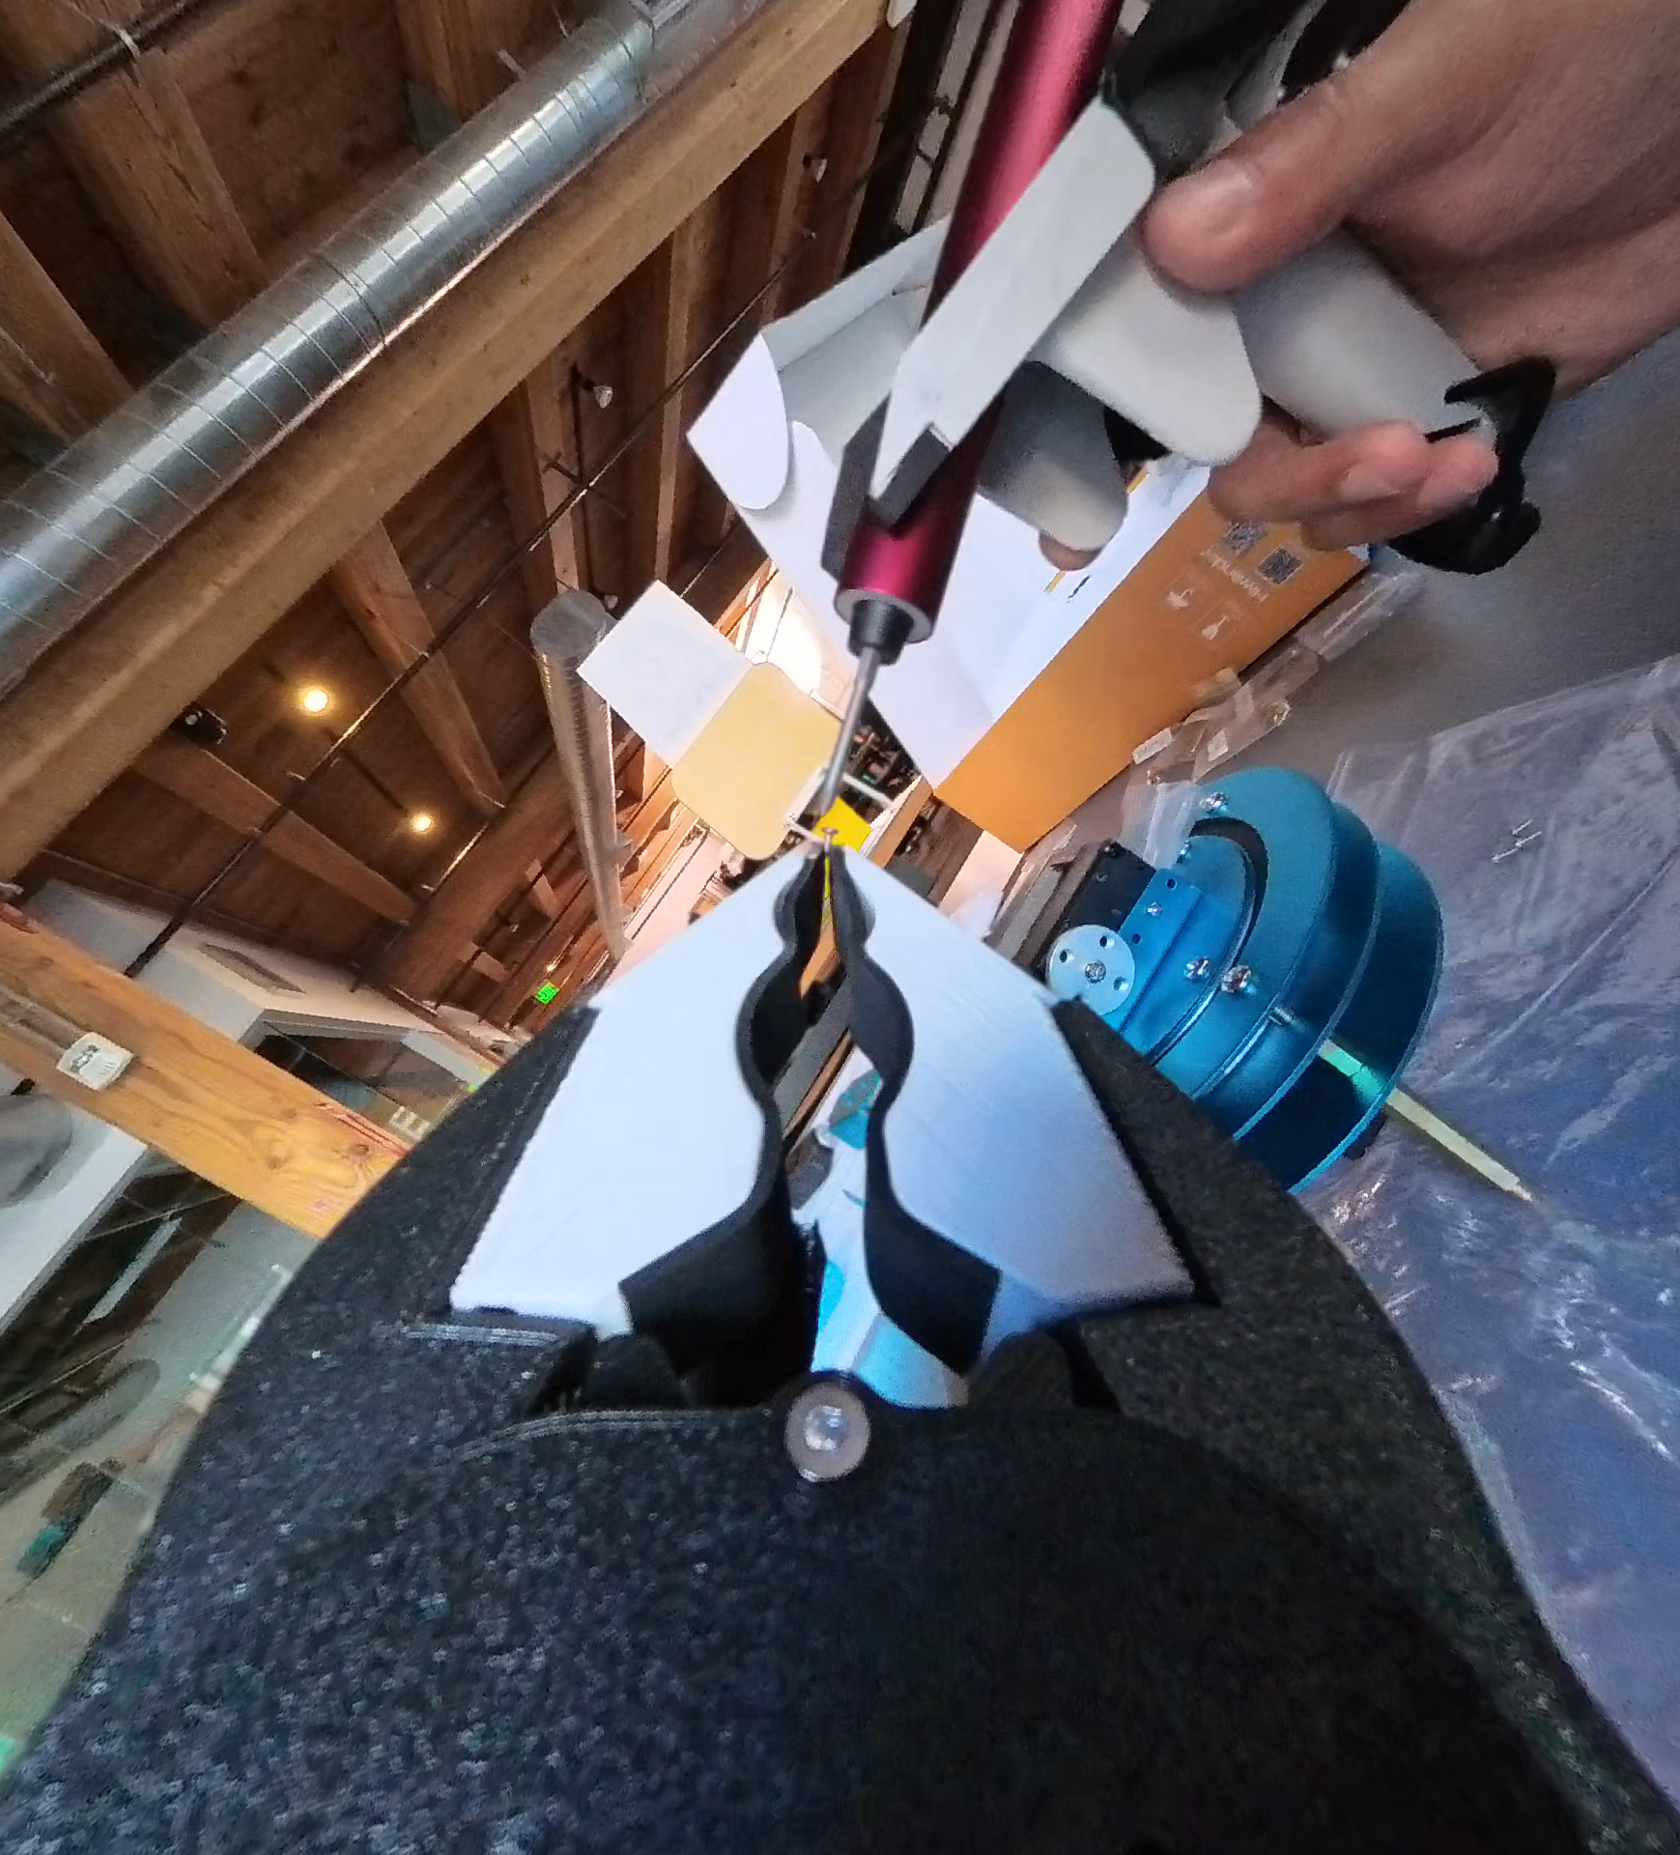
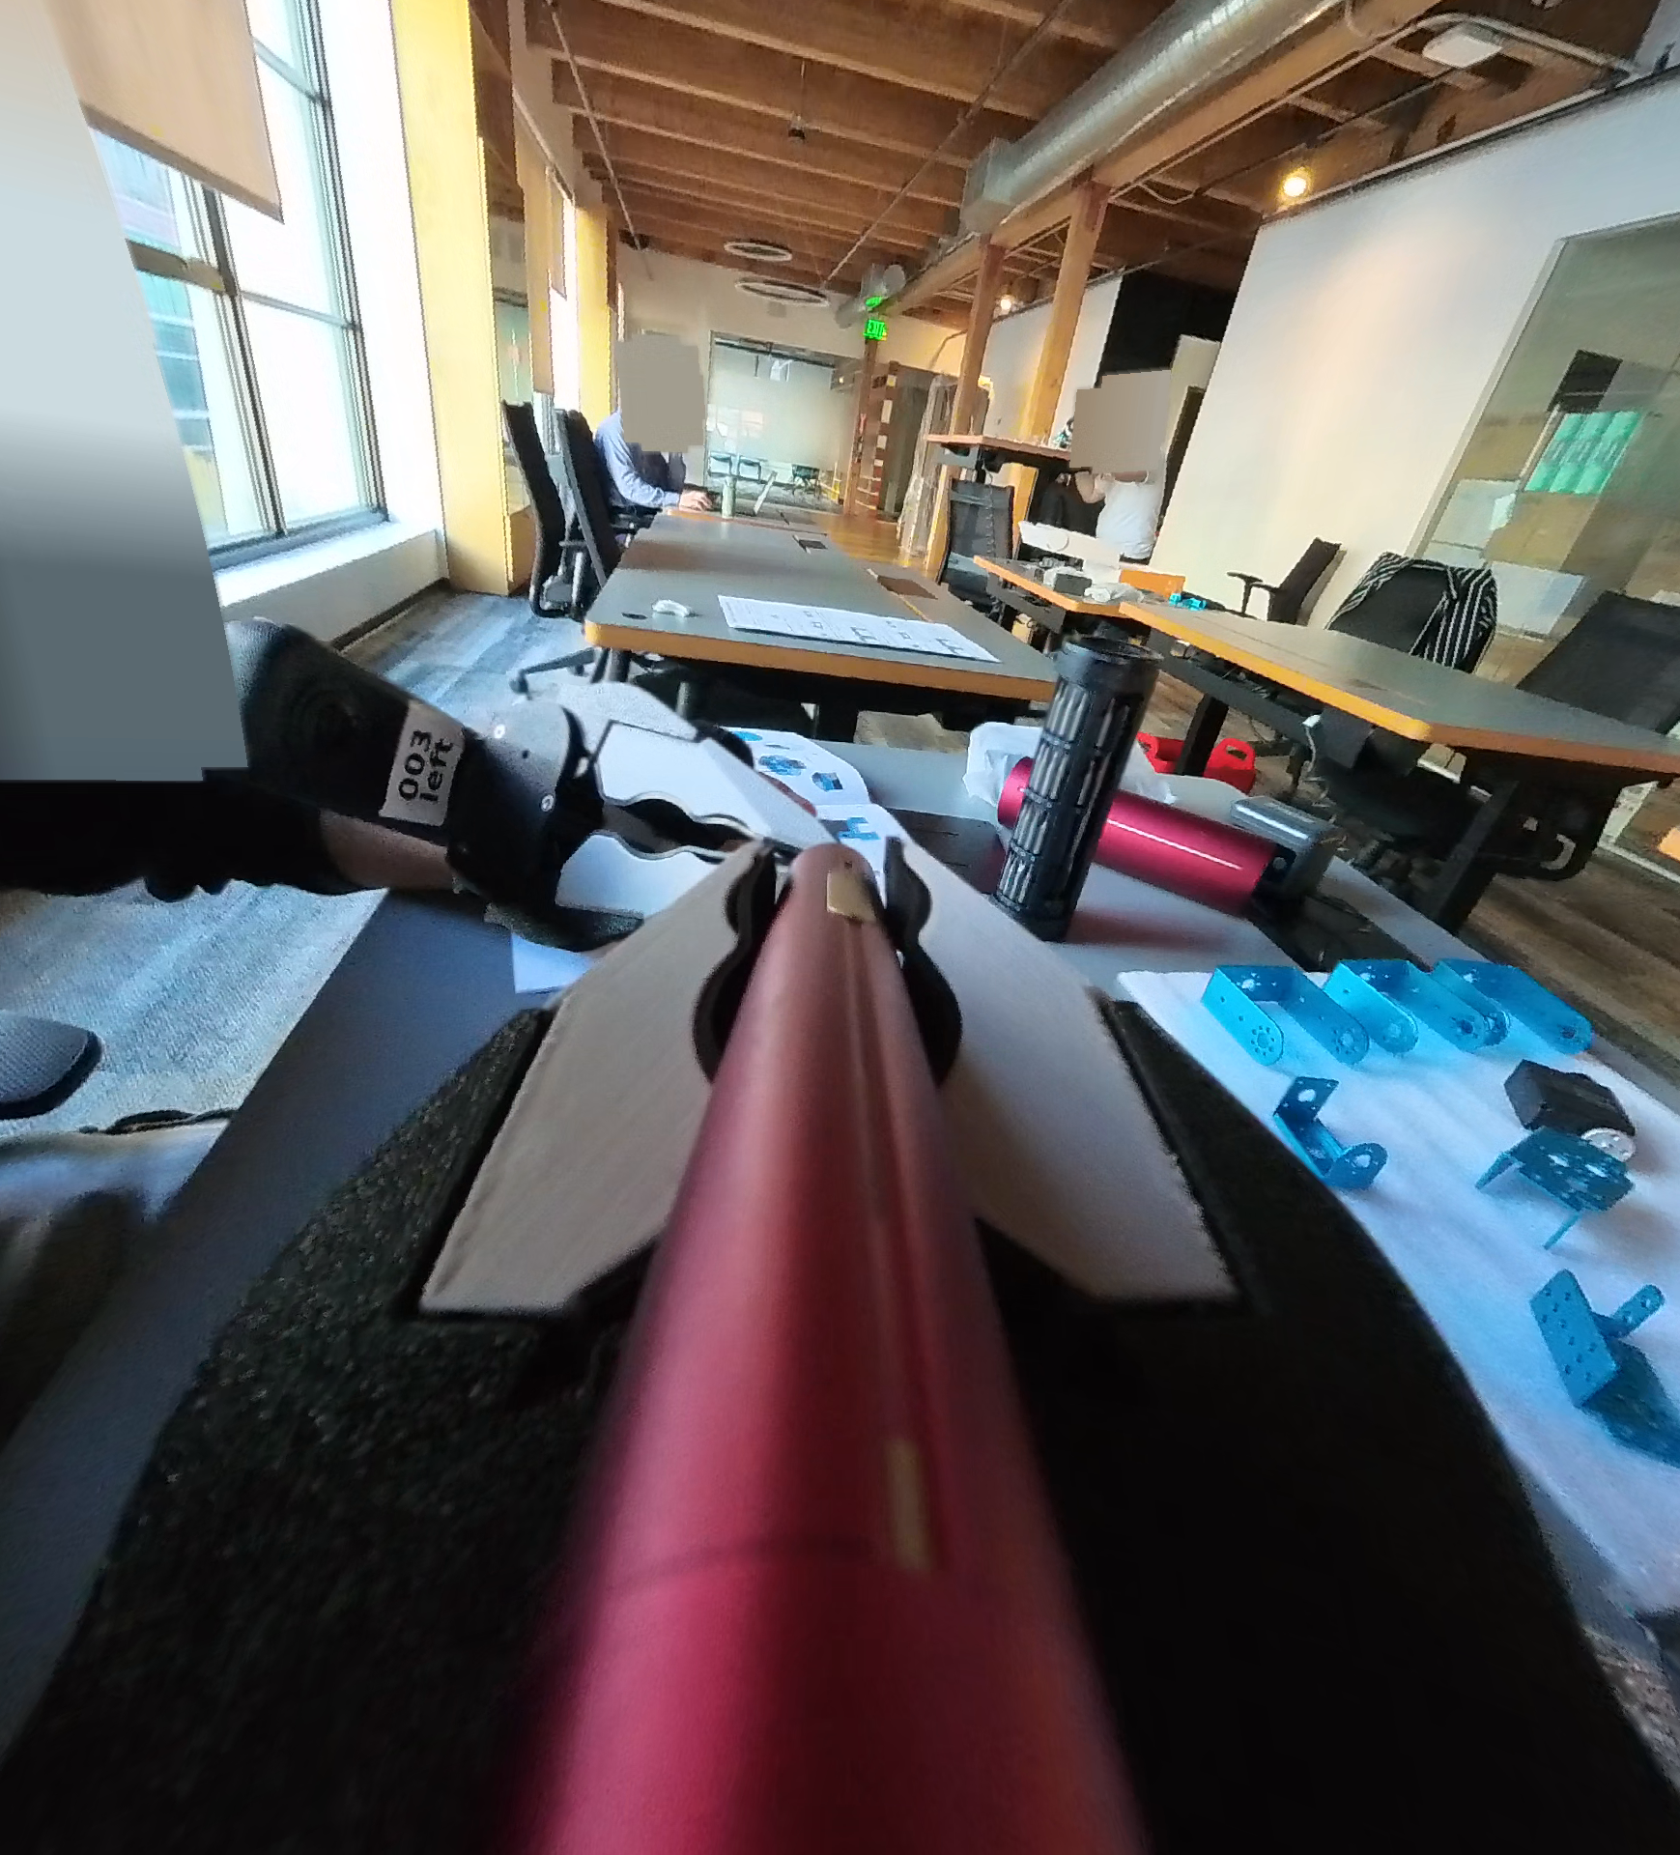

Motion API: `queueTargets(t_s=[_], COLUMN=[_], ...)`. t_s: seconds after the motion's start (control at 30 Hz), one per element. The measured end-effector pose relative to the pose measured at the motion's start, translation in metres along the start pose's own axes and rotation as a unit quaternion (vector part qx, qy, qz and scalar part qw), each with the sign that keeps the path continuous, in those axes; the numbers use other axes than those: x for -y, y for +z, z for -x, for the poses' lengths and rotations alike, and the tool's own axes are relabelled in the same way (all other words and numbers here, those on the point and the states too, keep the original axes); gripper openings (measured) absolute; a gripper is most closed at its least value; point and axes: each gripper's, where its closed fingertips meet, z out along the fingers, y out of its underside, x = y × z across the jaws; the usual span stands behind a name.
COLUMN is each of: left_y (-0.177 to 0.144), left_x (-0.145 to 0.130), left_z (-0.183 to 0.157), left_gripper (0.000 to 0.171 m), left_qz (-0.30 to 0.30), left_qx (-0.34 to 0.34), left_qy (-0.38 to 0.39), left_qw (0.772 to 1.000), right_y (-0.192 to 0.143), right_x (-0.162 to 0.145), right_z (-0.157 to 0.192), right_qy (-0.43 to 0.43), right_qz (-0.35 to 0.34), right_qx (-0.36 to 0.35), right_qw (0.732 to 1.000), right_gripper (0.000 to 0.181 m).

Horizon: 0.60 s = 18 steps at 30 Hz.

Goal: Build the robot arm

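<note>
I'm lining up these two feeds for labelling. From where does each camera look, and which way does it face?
Left wrist view: sits on the left claw, tilted up toward ceiling beams; its tips pinch a small screw under the bit of the red screwdriver; a hand shows.
Right wrist view: sits on the right claw, facing level down the office over the table; blue brackets lie right.
Shared: the screwdriver and both claws.
</note>
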Motion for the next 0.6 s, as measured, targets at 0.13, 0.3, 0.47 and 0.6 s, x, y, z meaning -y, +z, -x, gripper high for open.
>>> queueTargets(t_s=[0.13,0.3,0.47,0.6], left_y=[-0.0006,-0.0003,-0.0005,-0.0027], left_x=[0.0012,-0.0003,-0.0026,-0.002], left_z=[0.0,-0.0018,-0.0034,-0.0089], left_gripper=[0.0,0.0,0.0,0.0], left_qz=[-0.002,0.001,0.005,-0.004], left_qx=[-0.001,-0.004,-0.011,-0.042], left_qy=[0.006,0.008,0.02,0.007], left_qw=[1.0,1.0,1.0,0.999], right_y=[0.0012,0.0012,0.0024,0.0014], right_x=[-0.0019,-0.0042,-0.0061,-0.0089], right_z=[0.0006,-0.0011,0.0,0.0036], right_qy=[0.005,0.017,0.005,-0.024], right_qz=[0.007,0.013,0.019,0.026], right_qx=[0.002,0.005,0.003,0.013], right_qw=[1.0,1.0,1.0,0.999], right_gripper=[0.022,0.022,0.021,0.021])
